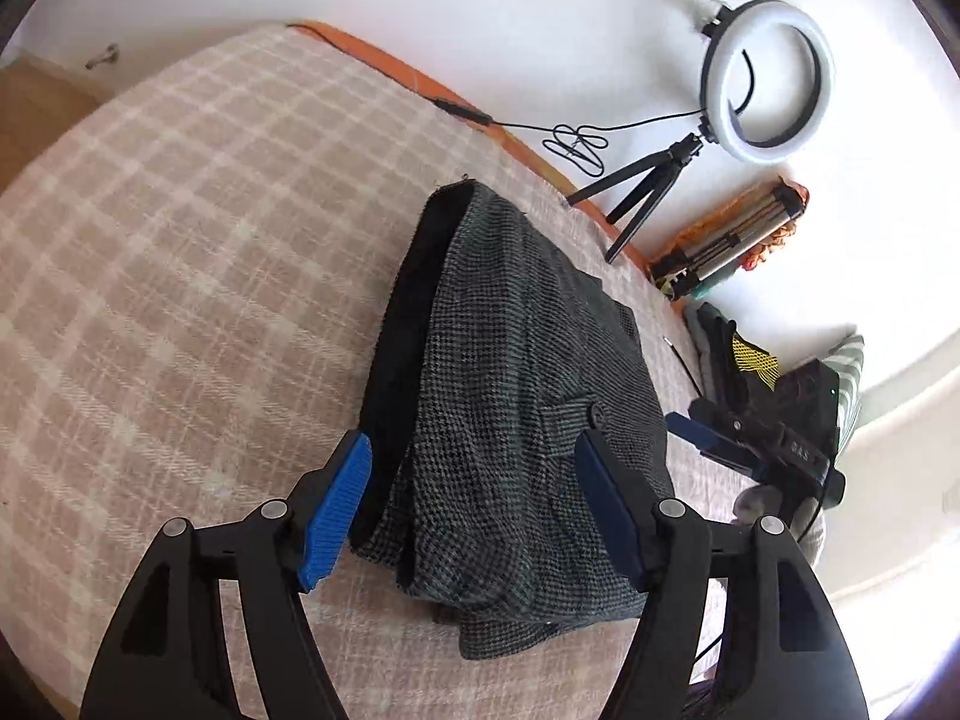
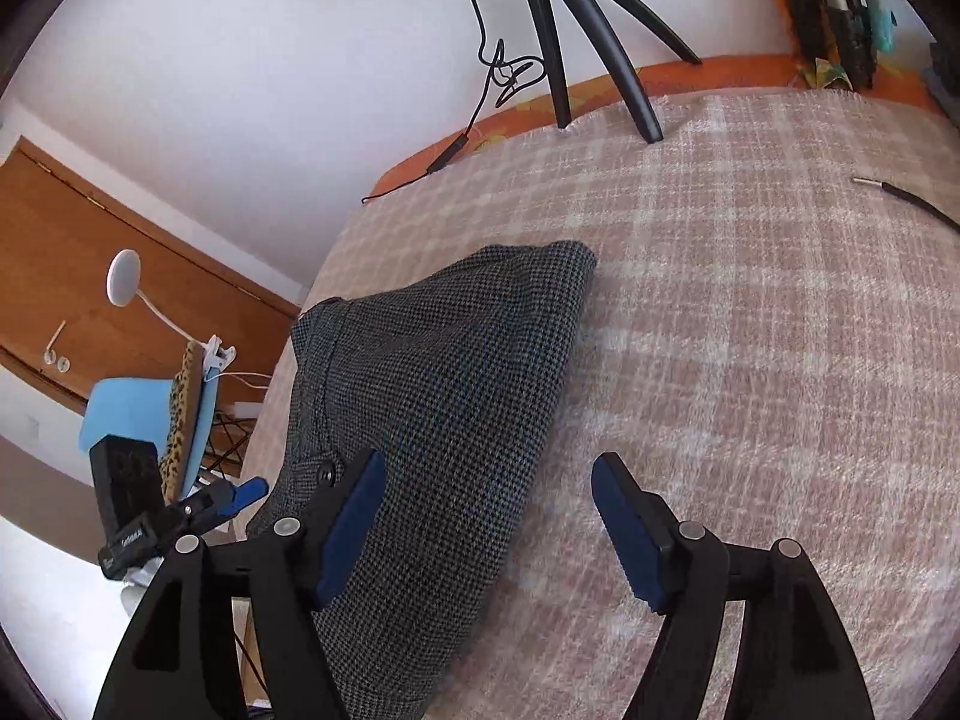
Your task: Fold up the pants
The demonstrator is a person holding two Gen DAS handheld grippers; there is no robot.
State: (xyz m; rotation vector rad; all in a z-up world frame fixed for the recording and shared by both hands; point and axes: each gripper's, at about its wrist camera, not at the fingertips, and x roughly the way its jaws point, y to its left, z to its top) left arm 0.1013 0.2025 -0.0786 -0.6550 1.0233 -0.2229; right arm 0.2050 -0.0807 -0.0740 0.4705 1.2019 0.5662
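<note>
On the left lay the bare plaid blanket [image 1: 168, 252] that covered the bed. The left gripper [image 1: 474, 516] hung over it with its blue pads [image 1: 336, 516] spread wide and nothing pinched; the near end of the folded pants [image 1: 510, 420] lay between and below the pads, not pressed by either. The pants, grey houndstooth with a black lining showing along their left edge, sat as a compact folded stack near the middle of the blanket. To their right, the right gripper [image 1: 756, 450] was visible near the pants' right edge. Beyond it, at the orange bed edge [image 1: 420, 81], a ring light [image 1: 768, 81] stood on a small black tripod [image 1: 636, 192].

In the right wrist view, the right gripper [image 2: 486, 528] also stood wide and empty, its left pad over the pants [image 2: 444, 396] and its right pad over bare blanket [image 2: 750, 330]. The left gripper [image 2: 198, 510] showed at the far left.
</note>
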